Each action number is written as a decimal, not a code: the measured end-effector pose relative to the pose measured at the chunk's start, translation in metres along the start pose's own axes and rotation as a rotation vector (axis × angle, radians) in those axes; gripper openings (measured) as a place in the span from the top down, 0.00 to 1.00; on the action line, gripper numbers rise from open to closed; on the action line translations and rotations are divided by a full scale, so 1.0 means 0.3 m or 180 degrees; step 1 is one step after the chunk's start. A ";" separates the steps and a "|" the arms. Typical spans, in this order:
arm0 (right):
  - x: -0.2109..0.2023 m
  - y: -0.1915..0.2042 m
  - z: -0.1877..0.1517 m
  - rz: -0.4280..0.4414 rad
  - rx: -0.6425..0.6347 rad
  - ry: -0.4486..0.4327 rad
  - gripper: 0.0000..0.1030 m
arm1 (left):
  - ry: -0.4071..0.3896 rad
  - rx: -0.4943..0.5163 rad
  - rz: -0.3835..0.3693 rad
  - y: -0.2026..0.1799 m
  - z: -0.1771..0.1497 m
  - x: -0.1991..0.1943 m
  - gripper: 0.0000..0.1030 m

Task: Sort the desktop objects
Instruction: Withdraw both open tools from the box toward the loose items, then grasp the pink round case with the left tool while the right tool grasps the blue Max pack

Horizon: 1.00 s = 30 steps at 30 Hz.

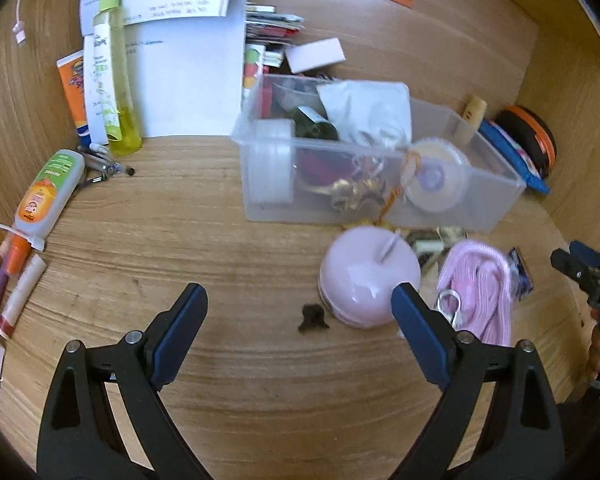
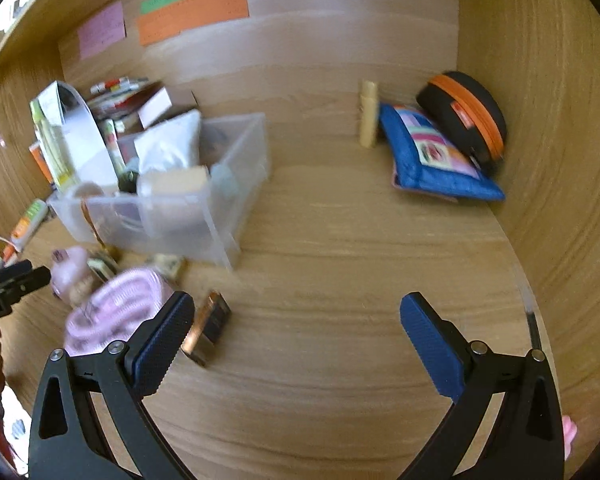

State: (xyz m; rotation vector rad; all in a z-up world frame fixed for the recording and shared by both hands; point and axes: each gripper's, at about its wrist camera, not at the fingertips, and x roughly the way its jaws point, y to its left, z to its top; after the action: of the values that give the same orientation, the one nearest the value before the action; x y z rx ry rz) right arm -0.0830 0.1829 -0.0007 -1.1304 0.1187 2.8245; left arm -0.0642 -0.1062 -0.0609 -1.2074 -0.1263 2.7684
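A clear plastic bin (image 1: 496,184) holding several small items stands mid-desk; it also shows in the right wrist view (image 2: 236,184). In front of it lie a pink macaron-shaped case (image 1: 364,276), a pink lanyard (image 1: 480,280) and a small dark scrap (image 1: 312,318). My left gripper (image 1: 300,308) is open and empty, just short of the pink case. My right gripper (image 2: 296,320) is open and empty above bare desk, with a copper-and-black block (image 2: 208,328) by its left finger. The pink lanyard (image 2: 116,308) lies left of it.
Tubes, a yellow spray bottle (image 1: 112,68) and papers (image 1: 188,76) lie at the left. A blue pouch (image 2: 432,156), a black-and-orange round case (image 2: 464,116) and a cream stick (image 2: 368,114) sit at the back right corner. Wooden walls close the back and right.
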 end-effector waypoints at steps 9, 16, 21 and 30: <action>0.017 0.039 -0.015 0.0283 -0.0015 0.0062 0.04 | 0.0109 0.0234 0.0058 -0.032 -0.008 0.026 0.09; 0.078 0.139 -0.012 0.0351 -0.0305 0.0225 0.23 | 0.0210 0.0459 0.0106 -0.069 0.016 0.057 0.09; 0.098 0.138 -0.014 0.0399 -0.0280 0.0279 0.30 | 0.0270 0.0576 0.0144 -0.094 0.033 0.093 0.09; 0.118 0.107 -0.008 0.0430 -0.0238 0.0362 0.47 | 0.0333 0.0525 0.0093 -0.111 0.063 0.150 0.09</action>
State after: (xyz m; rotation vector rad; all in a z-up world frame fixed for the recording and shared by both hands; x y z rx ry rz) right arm -0.1107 0.1530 -0.0256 -1.3484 0.1020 2.9026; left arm -0.1060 -0.0674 -0.0764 -1.3162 0.1276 2.6705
